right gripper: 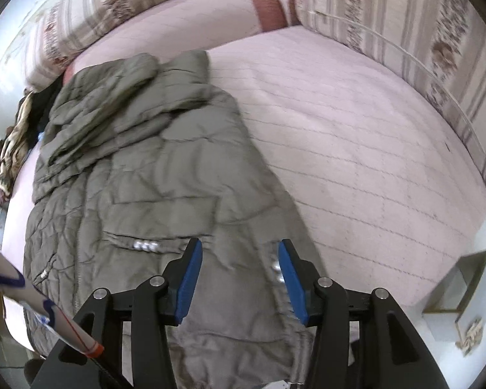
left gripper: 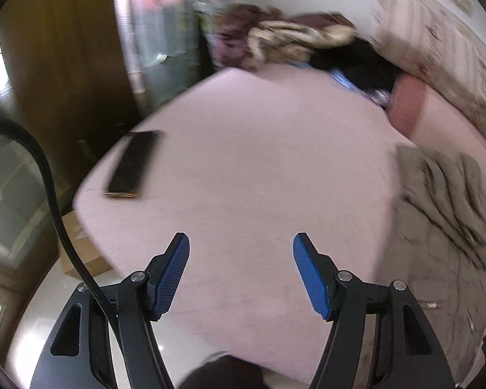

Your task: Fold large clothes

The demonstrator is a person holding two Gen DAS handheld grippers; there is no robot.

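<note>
pink bed (right gripper: 356, 136) | on it: olive jacket (right gripper: 152, 175), phone (left gripper: 133, 163), clothes heap (left gripper: 291, 40)

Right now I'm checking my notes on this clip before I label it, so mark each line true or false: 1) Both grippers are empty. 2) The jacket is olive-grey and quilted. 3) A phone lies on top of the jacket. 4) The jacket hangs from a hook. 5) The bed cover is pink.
1) True: the left gripper and the right gripper both stand open with nothing between the pads.
2) True: the jacket is olive-grey and quilted.
3) False: the phone lies on the bare bed cover, apart from the jacket.
4) False: the jacket lies spread on the bed.
5) True: the cover is pale pink.
</note>
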